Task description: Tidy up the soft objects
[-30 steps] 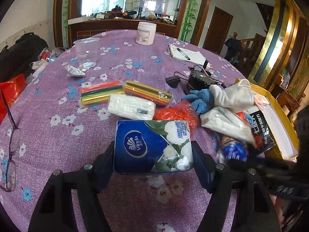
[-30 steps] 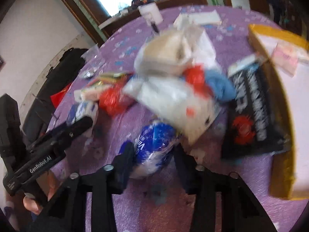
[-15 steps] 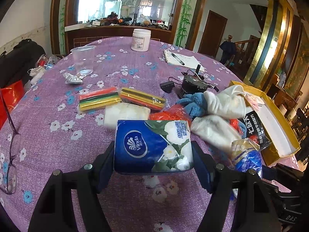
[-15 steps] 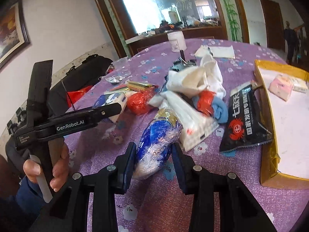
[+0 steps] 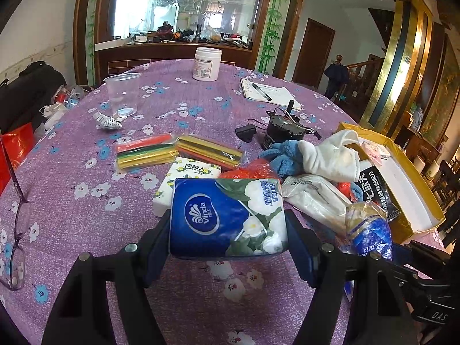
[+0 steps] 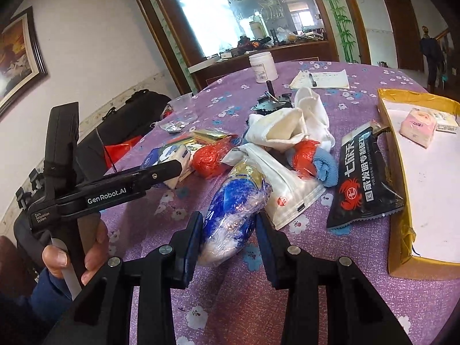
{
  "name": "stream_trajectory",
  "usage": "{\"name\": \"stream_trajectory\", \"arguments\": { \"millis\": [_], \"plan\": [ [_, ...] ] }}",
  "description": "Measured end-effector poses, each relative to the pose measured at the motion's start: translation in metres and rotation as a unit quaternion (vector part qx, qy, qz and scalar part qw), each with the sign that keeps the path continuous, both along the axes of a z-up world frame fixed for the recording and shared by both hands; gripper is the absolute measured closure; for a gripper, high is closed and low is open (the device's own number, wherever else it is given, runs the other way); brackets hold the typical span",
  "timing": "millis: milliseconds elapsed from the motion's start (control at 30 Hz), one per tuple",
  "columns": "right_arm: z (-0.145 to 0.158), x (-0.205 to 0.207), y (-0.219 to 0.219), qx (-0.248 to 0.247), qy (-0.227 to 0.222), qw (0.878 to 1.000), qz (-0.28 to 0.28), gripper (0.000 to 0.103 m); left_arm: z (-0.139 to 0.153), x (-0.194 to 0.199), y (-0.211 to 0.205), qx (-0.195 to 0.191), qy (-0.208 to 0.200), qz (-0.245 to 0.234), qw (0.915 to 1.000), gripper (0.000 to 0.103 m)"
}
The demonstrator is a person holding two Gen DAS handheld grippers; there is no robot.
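Observation:
My left gripper (image 5: 228, 238) is shut on a blue Vinda tissue pack (image 5: 227, 218), held just above the purple flowered tablecloth (image 5: 86, 172). My right gripper (image 6: 228, 230) is shut on a crumpled blue-and-gold plastic tissue pack (image 6: 233, 207), which also shows at the right in the left wrist view (image 5: 371, 230). Behind them lies a heap of soft things: white cloth (image 6: 290, 126), a blue cloth (image 6: 326, 166), red plastic bags (image 6: 208, 158), a white packet (image 6: 287, 189) and a black snack bag (image 6: 362, 178). A hand (image 6: 72, 256) holds the left gripper's handle.
A yellow-rimmed open box (image 6: 399, 215) with a pink tissue pack (image 6: 417, 126) sits at the right. Coloured strip bundles (image 5: 146, 152), a white tissue pack (image 5: 187, 175), a black motor (image 5: 283, 132), a clear cup (image 5: 122, 95), a white jar (image 5: 207, 63), a notepad (image 5: 267, 92) and glasses (image 5: 17, 224) lie around.
My right gripper has lifted the blue-and-gold pack off the heap and swung it toward me and leftward; its view has steadied. The left gripper with the Vinda pack has stayed put.

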State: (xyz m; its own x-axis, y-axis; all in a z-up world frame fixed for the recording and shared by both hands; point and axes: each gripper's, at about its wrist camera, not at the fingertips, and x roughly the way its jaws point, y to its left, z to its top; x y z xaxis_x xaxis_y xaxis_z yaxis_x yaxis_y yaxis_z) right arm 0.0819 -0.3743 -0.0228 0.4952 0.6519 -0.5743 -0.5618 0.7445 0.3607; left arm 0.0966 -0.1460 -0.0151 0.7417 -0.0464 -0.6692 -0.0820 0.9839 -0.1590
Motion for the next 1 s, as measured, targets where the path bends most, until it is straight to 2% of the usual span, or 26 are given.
{"name": "stream_trajectory", "arguments": {
  "millis": [767,1000],
  "plan": [
    [0.001,-0.002,-0.001,-0.002,0.0,1.0,-0.009,0.062,0.001,-0.001,0.002,-0.003,-0.007,-0.001,1.0,0.03],
    [0.002,0.0,-0.011,0.014,0.003,1.0,-0.023,0.062,0.006,-0.005,-0.001,0.006,-0.013,-0.001,0.9999,0.03]
  ]
}}
